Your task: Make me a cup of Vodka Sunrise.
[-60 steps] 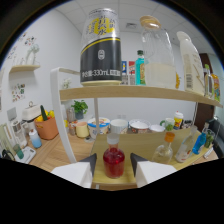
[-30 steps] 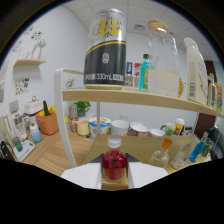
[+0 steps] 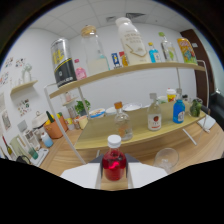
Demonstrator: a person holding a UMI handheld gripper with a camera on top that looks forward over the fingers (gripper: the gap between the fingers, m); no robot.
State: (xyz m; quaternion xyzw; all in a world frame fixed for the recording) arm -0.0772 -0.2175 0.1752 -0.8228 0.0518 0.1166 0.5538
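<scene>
Only the gripper (image 3: 114,176) is showing of the rig, at the bottom centre of the frame: two broad, pale grey-white fingers (image 3: 80,176) with flat, wedge-like faces are appearing, one at lower left of centre and one at lower right. A black, unlit mass is filling the bottom band beneath them. No cables, screws, markings or sleeves are showing.

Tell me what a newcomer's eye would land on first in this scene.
First comes the small bottle of red liquid with its white cap, gripped between the fingers of the hand-held gripper. Just beyond the fingers, an empty clear glass stands on the wooden table, with a clear corked bottle further back. Above, the big black can looms on the upper shelf.
</scene>
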